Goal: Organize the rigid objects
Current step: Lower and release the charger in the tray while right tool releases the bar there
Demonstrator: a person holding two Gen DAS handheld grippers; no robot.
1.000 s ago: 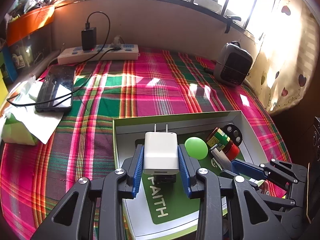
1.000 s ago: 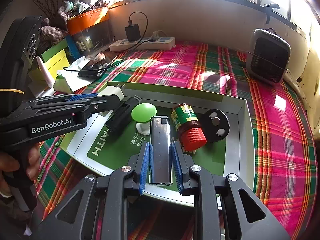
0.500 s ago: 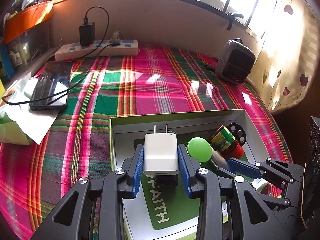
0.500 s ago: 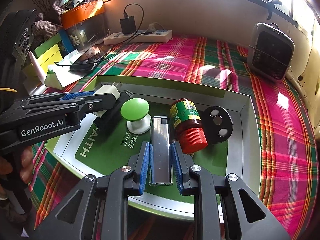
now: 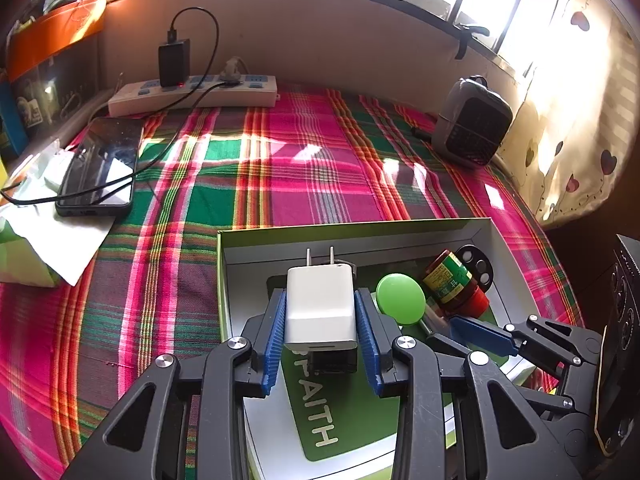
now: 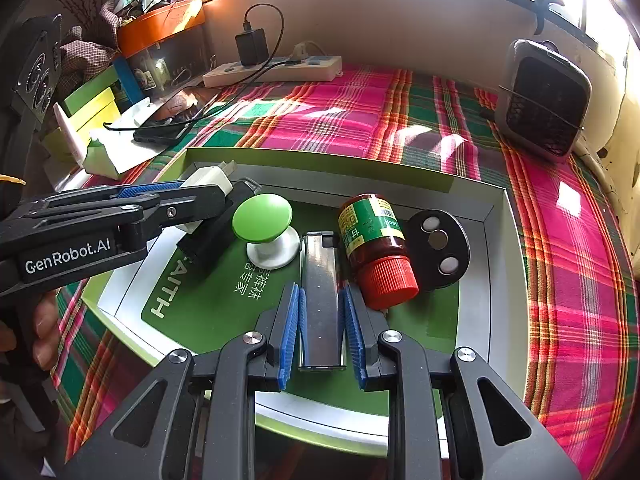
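My left gripper (image 5: pixel 321 304) is shut on a white charger plug (image 5: pixel 320 308), prongs pointing away, held over the left part of the green-rimmed box (image 5: pixel 352 228). Just under the plug lies a black block (image 6: pixel 208 238). My right gripper (image 6: pixel 321 296) is shut on a grey lighter (image 6: pixel 320 280) that lies lengthwise in the box (image 6: pixel 320 160). Beside the lighter are a green knob on a white base (image 6: pixel 262 218), a red-capped bottle (image 6: pixel 372 232) on its side and a black disc (image 6: pixel 438 248). From the right wrist, the left gripper (image 6: pixel 192 194) reaches in with the plug (image 6: pixel 210 178).
The box sits on a plaid cloth (image 5: pixel 280 168). At the back stand a power strip (image 5: pixel 192 94) with a black adapter and a small grey heater (image 5: pixel 472 128). A phone (image 5: pixel 100 164) on its cable and white paper (image 5: pixel 36 248) lie to the left. A person's hand (image 6: pixel 44 320) holds the left gripper.
The right gripper has drifted slightly over the box with the lighter between its pads. The left gripper and the plug have kept still.
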